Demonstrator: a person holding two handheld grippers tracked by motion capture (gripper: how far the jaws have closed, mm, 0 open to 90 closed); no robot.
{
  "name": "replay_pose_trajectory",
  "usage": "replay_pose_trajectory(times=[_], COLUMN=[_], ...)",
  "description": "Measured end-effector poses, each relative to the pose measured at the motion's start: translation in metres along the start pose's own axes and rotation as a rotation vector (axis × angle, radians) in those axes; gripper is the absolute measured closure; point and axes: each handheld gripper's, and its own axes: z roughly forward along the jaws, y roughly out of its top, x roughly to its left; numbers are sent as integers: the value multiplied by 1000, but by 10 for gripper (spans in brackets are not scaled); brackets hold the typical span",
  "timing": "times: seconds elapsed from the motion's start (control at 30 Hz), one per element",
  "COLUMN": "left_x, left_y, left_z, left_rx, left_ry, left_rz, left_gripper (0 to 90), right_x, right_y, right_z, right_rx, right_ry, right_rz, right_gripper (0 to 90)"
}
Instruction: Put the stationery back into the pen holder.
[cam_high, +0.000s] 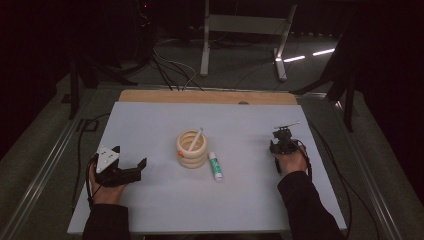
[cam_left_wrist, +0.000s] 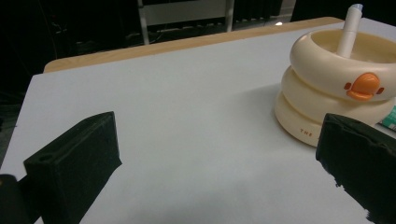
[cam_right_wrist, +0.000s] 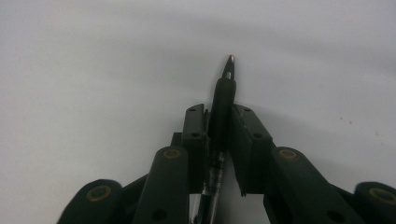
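A cream pen holder (cam_high: 191, 149) made of stacked rings, with an orange mark (cam_left_wrist: 363, 87), stands mid-table. A white pen (cam_high: 195, 140) leans inside it. A white glue stick (cam_high: 215, 165) with a green label lies just right of the holder. My left gripper (cam_high: 130, 156) rests at the table's left, open, with nothing between its jaws; the holder (cam_left_wrist: 334, 88) sits ahead of its right jaw. At the table's right, my right gripper (cam_high: 282, 134) is shut on a black pen (cam_right_wrist: 223, 93). The pen's tip (cam_right_wrist: 230, 59) sticks out past the fingers, close to the white surface.
The white tabletop (cam_high: 150, 120) has a wooden strip (cam_high: 207, 96) along its far edge. Cables (cam_high: 170, 70) and a metal stand (cam_high: 240, 30) lie on the dark floor beyond. A metal rail (cam_high: 45, 160) runs along the left side.
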Motion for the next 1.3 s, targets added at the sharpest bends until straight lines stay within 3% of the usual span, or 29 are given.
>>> replay_pose_trajectory(times=[0.23,0.5,0.93,1.3], left_x=[0,0,0,1], left_y=[0,0,1,1], left_z=[0,0,1,1], left_rx=[-1,2,17,14], left_ry=[-1,-1,-21,-33], left_rz=[-2,-2,14,14], left_gripper=[1,0,1,2], right_x=[2,1,13,34], right_y=[0,-2,2,9], right_z=[-2,-6,-27,-50], right_rx=[28,8,-115,-236], right_ry=[-2,58,107,145], right_rz=[-26,-10,-34,-82], right_gripper=[799,804,804,804])
